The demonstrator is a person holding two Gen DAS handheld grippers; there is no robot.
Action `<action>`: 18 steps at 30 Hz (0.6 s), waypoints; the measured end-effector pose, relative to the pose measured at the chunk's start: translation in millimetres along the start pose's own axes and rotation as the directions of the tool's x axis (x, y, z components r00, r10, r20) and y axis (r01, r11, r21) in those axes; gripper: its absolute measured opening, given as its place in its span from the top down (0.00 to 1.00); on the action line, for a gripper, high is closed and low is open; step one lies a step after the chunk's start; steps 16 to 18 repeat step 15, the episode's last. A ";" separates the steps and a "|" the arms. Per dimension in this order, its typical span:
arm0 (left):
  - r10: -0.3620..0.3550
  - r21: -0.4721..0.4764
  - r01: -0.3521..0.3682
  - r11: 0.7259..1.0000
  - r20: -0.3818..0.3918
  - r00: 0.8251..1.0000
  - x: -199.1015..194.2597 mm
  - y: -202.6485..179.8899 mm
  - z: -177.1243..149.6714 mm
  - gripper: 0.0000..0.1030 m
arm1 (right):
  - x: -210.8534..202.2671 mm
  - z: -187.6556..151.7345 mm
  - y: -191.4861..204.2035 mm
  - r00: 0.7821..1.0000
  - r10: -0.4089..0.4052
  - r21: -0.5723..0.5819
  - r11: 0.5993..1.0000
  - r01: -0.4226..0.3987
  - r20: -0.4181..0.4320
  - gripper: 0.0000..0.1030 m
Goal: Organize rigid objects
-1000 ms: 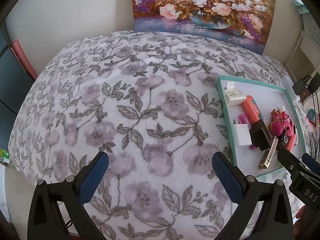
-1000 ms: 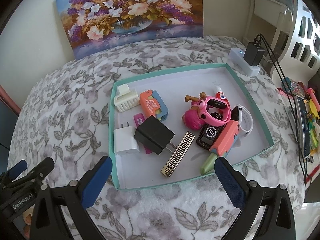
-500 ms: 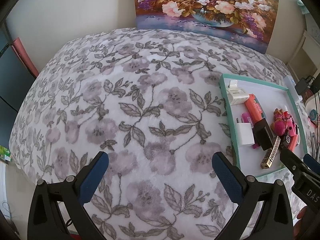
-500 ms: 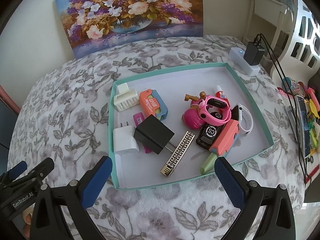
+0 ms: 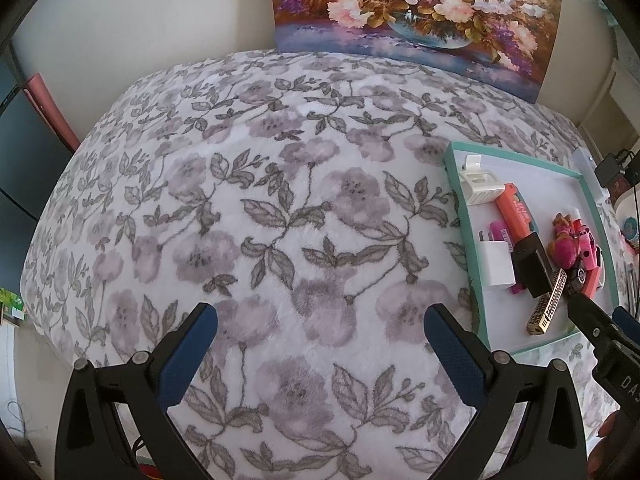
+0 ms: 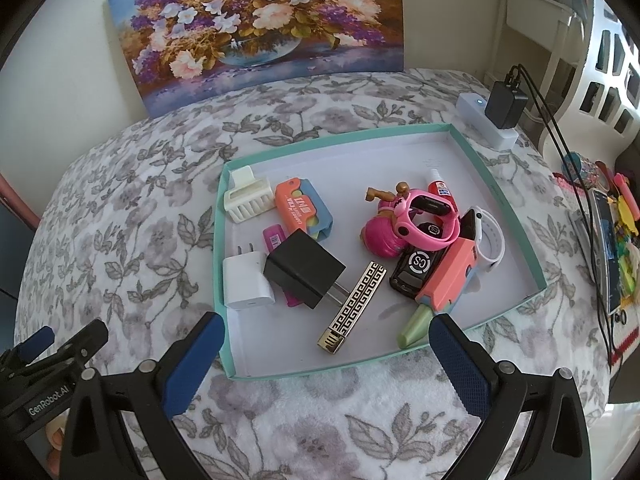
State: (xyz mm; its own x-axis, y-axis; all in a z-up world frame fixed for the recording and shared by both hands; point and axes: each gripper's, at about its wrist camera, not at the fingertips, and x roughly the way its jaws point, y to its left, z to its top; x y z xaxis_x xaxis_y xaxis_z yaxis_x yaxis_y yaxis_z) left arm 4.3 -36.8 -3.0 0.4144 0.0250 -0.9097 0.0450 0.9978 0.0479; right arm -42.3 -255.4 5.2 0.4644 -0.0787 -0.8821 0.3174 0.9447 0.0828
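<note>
— Since both tongs, left (image 5: 320,344) and right (image 6: 326,354), gape with nothing held, where's the risk?
— Clutter sits piled in the tray (image 6: 496,196) on the bed; lifting the black plug (image 6: 304,270) could drag its neighbours.

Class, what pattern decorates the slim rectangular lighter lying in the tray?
The lighter has a gold Greek-key pattern on black, clearest in the right wrist view.

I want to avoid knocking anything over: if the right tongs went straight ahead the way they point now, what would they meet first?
Probably the near wall of the teal-rimmed cardboard tray, then the gold-and-black patterned lighter just inside. The right tongs are open; depth is hard to judge.
</note>
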 end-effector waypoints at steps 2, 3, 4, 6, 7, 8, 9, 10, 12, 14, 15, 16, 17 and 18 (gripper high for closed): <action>0.001 -0.001 -0.001 1.000 -0.004 1.000 0.8 0.0 -0.1 0.00 | 0.1 0.3 -1.4 1.000 -0.001 0.003 1.000 0.001 0.000 0.00; 0.001 -0.003 -0.001 1.000 -0.006 1.000 1.0 0.3 -0.1 0.00 | 0.2 0.4 -1.4 1.000 -0.002 0.004 1.000 0.002 0.000 0.00; 0.001 -0.004 -0.001 1.000 -0.006 1.000 1.1 0.5 -0.1 0.00 | 0.2 0.6 -1.4 1.000 -0.002 0.004 1.000 0.002 -0.001 0.00; 0.001 -0.004 -0.001 1.000 -0.006 1.000 1.0 0.5 0.1 0.00 | 0.1 0.5 -2.4 1.000 -0.002 0.003 1.000 0.002 -0.002 0.00; 0.001 -0.004 -0.001 1.000 -0.007 1.000 1.1 0.5 0.1 0.00 | 0.1 0.7 -1.8 1.000 -0.002 0.003 1.000 0.002 -0.001 0.00; 0.000 -0.003 0.000 1.000 -0.007 1.000 1.1 0.6 0.0 0.00 | 0.1 0.6 -2.1 1.000 -0.002 0.003 1.000 0.002 -0.002 0.00; -0.002 -0.003 0.002 1.000 -0.006 1.000 0.7 0.7 0.0 0.00 | 0.0 0.8 -1.5 1.000 -0.002 0.003 1.000 0.002 -0.002 0.00; -0.003 -0.002 0.003 1.000 -0.004 1.000 0.4 0.6 -0.1 0.00 | 0.3 0.7 -1.5 1.000 -0.002 0.004 1.000 0.002 -0.002 0.00; -0.004 -0.002 0.004 1.000 0.001 1.000 -0.3 0.2 -0.1 0.00 | 0.4 0.4 -1.9 1.000 -0.003 0.005 1.000 0.003 -0.003 0.00; -0.004 -0.002 0.004 1.000 0.006 1.000 -1.2 -0.5 -0.1 0.00 | 0.4 0.5 -1.7 1.000 -0.003 0.004 1.000 0.003 -0.003 0.00; -0.006 -0.002 0.006 1.000 0.006 1.000 -1.2 -1.1 0.1 0.00 | 0.4 0.4 -1.8 1.000 -0.003 0.004 1.000 0.003 -0.003 0.00; -0.006 -0.002 0.006 1.000 0.006 1.000 -1.2 -1.1 0.1 0.00 | 0.4 0.4 -1.8 1.000 -0.003 0.004 1.000 0.003 -0.003 0.00; -0.006 -0.002 0.006 1.000 0.006 1.000 -1.2 -1.1 0.1 0.00 | 0.4 0.4 -1.8 1.000 -0.003 0.004 1.000 0.003 -0.003 0.00; -0.006 -0.002 0.006 1.000 0.006 1.000 -1.2 -1.1 0.1 0.00 | 0.4 0.4 -1.8 1.000 -0.003 0.004 1.000 0.003 -0.003 0.00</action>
